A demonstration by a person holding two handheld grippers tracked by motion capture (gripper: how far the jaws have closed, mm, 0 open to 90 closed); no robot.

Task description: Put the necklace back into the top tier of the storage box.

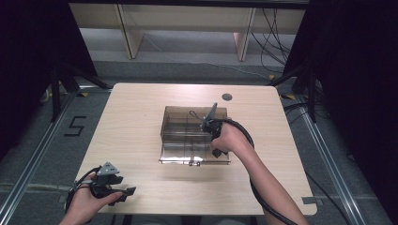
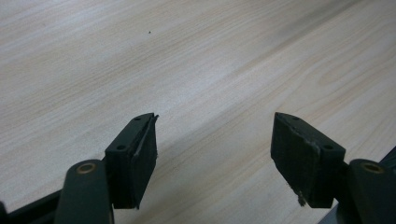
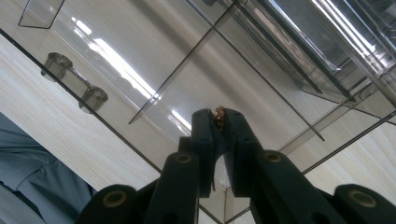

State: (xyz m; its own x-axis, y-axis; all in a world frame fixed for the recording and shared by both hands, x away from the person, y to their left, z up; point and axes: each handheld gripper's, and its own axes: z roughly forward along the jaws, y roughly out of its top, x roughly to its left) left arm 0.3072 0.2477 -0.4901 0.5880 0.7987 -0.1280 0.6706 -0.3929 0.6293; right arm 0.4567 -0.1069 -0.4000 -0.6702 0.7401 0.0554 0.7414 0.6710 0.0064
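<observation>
Right gripper (image 3: 219, 122) pinches a tiny brown bit (image 3: 219, 116) over the clear box (image 1: 174, 123); left gripper (image 2: 215, 144) gapes.

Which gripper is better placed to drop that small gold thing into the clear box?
Right. The right gripper hangs over the clear box, pinching the gold thing; the left gripper is open by the table's near edge.

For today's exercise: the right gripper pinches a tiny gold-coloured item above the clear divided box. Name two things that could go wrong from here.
1. The small gold-coloured item sits only at the very tips of the right gripper; it could slip out and perhaps land in the wrong compartment.
2. The clear plastic box looks light and its lid lies open toward the person; a nudge from the right hand might shift it. The open left gripper is not steadying it.
</observation>
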